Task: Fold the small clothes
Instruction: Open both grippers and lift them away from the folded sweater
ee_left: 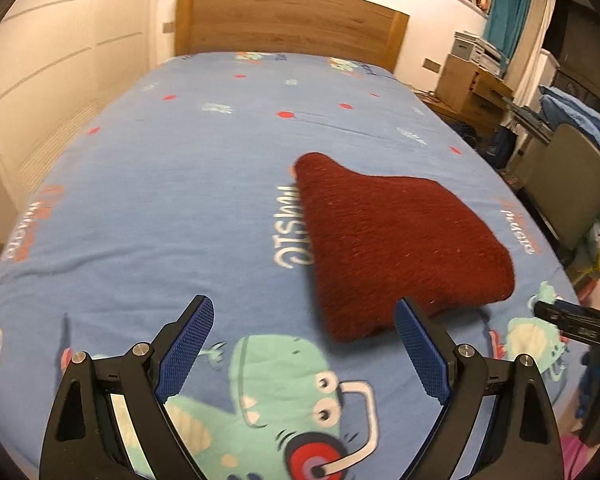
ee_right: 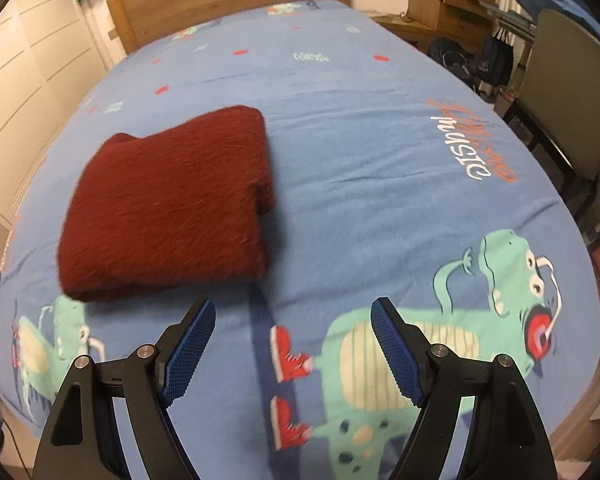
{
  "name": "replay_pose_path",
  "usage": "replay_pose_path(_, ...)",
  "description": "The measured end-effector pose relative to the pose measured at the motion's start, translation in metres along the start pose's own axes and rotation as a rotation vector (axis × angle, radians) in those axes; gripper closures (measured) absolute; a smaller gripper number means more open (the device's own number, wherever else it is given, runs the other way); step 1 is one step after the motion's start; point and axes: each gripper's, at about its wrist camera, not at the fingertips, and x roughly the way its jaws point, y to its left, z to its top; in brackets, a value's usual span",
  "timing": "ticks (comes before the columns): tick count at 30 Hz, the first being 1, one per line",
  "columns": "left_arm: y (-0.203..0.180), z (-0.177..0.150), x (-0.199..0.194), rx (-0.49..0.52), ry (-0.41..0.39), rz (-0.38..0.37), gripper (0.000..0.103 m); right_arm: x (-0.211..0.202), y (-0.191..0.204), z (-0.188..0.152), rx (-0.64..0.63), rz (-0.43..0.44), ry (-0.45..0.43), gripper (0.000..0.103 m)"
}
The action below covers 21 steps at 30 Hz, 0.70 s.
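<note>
A dark red knitted garment lies folded into a thick packet on the blue cartoon bedsheet. In the left wrist view it sits ahead and to the right of my left gripper, which is open and empty above the sheet. In the right wrist view the same red garment lies ahead and to the left of my right gripper, also open with nothing between its blue pads. The tip of the right gripper shows at the right edge of the left wrist view. Neither gripper touches the garment.
A wooden headboard stands at the far end of the bed. A chair and bags stand to the right of the bed, with a wooden desk and bookshelf behind. A cream wall runs along the left.
</note>
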Motion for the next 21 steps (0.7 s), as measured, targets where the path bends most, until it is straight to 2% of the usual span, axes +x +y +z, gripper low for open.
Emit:
replay_pose_path(11,-0.005,-0.03,-0.062,0.02,-0.1,0.131,0.013,-0.078,0.06,-0.05,-0.07,0.046,-0.157,0.022)
replay_pose_path(21,-0.035,-0.059,-0.102,0.078,-0.148,0.181,0.003,-0.134,0.062,-0.077,-0.092,0.025,-0.303,0.018)
